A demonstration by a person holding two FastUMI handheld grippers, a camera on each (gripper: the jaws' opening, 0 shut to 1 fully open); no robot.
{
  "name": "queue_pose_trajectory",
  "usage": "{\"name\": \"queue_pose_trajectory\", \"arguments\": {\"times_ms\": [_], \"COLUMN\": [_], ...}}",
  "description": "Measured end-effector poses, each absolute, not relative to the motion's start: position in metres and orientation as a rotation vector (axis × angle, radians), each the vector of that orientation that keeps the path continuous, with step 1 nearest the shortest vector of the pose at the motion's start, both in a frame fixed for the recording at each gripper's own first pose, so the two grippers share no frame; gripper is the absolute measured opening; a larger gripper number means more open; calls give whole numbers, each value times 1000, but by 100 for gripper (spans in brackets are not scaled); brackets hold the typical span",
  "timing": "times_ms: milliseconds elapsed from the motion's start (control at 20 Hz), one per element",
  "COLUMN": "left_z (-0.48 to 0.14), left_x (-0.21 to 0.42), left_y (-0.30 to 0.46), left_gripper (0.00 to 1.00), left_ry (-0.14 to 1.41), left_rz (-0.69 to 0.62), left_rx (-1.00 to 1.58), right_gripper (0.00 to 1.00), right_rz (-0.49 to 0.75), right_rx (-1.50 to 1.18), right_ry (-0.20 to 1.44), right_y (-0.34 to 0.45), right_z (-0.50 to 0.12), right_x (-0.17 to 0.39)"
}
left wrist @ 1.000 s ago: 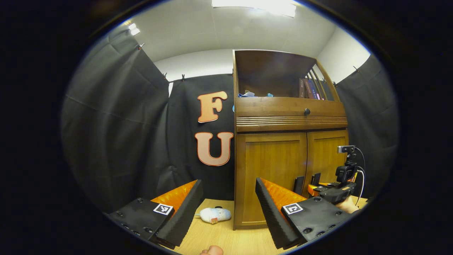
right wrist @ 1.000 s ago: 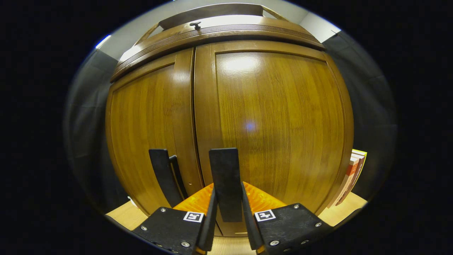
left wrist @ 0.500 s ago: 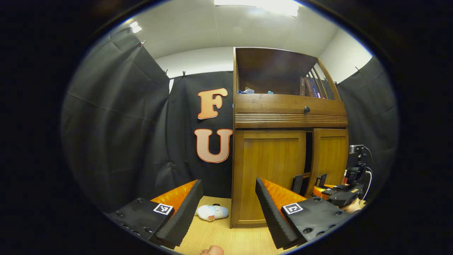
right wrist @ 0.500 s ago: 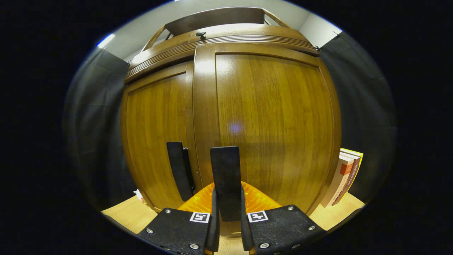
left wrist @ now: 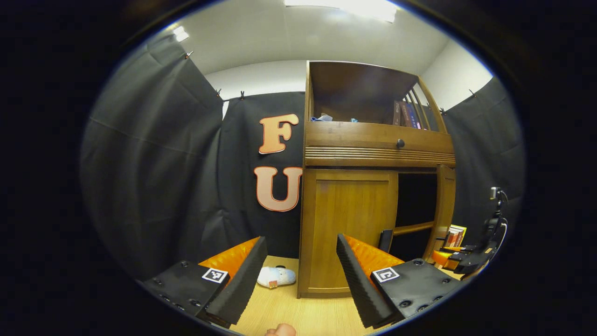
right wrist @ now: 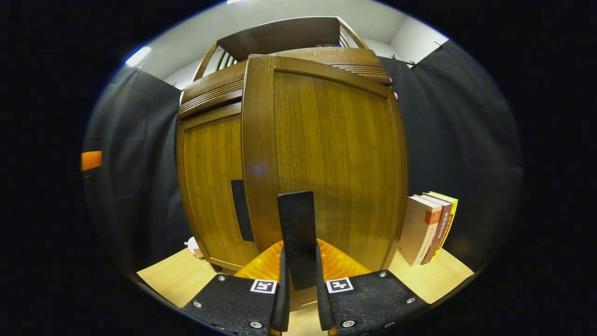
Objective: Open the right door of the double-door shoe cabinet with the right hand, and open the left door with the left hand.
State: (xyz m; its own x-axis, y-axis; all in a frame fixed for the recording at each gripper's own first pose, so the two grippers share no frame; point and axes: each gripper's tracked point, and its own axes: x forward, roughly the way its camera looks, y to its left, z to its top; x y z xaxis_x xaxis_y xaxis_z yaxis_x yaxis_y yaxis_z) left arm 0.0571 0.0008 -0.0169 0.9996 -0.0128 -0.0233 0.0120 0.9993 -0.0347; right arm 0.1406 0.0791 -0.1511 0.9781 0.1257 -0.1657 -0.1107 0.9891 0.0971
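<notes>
- Likely stiff and light on its hinges, the right door (right wrist: 326, 154): rigid brown wood panel, glossy; best taken by its black handle (right wrist: 297, 238) near the free edge.
- Seen swung well out from the shoe cabinet (left wrist: 373, 149), dark interior and a shelf bared.
- Clenched on that handle, the right gripper (right wrist: 301, 298), both fingers pressing its sides.
- Stayed shut, the left door (left wrist: 350, 228), its own handle (left wrist: 385, 240) at the inner edge.
- Hung released, jaws wide apart, the left gripper (left wrist: 298, 275), short of the left door.
</notes>
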Motion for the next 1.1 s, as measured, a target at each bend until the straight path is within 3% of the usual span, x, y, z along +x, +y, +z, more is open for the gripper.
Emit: {"name": "queue_pose_trajectory", "arguments": {"times_ms": [50,200,250,450,500,550,700,750,850,950,1000,1050,1100], "left_z": [-17,-18,-18,-23,-21,-21,-17,-19,-17,-18,-18,-18,-17], "left_x": [54,50,49,48,48,49,47,45,46,47,47,46,47], "left_y": [0,-3,-5,-17,-22,-26,-39,-42,-49,-58,-63,-65,-66], "left_gripper": [97,99,99,99,99,99,99,99,99,99,99,99,99], "left_ry": [22,28,27,46,46,44,36,31,23,25,25,25,20], "left_rz": [-10,-4,-5,-10,-15,-19,-30,-31,-31,-39,-44,-45,-40], "left_rx": [-36,-27,-23,-11,-11,-9,-7,-7,1,1,2,7,10], "right_gripper": [19,24,14,20,7,11,6,11,1,0,6,0,0], "right_rz": [119,94,85,37,26,14,-15,-27,-44,-59,-66,-66,-65], "right_rx": [89,76,63,45,31,23,-3,-1,-8,-7,-1,1,2], "right_ry": [169,162,160,157,156,153,156,155,150,147,146,148,148], "right_y": [74,52,43,5,-4,-11,-33,-41,-57,-74,-81,-89,-95], "right_z": [-150,-147,-147,-141,-140,-139,-137,-136,-134,-134,-133,-133,-134], "right_x": [135,114,108,84,81,78,70,68,64,62,59,59,59]}}
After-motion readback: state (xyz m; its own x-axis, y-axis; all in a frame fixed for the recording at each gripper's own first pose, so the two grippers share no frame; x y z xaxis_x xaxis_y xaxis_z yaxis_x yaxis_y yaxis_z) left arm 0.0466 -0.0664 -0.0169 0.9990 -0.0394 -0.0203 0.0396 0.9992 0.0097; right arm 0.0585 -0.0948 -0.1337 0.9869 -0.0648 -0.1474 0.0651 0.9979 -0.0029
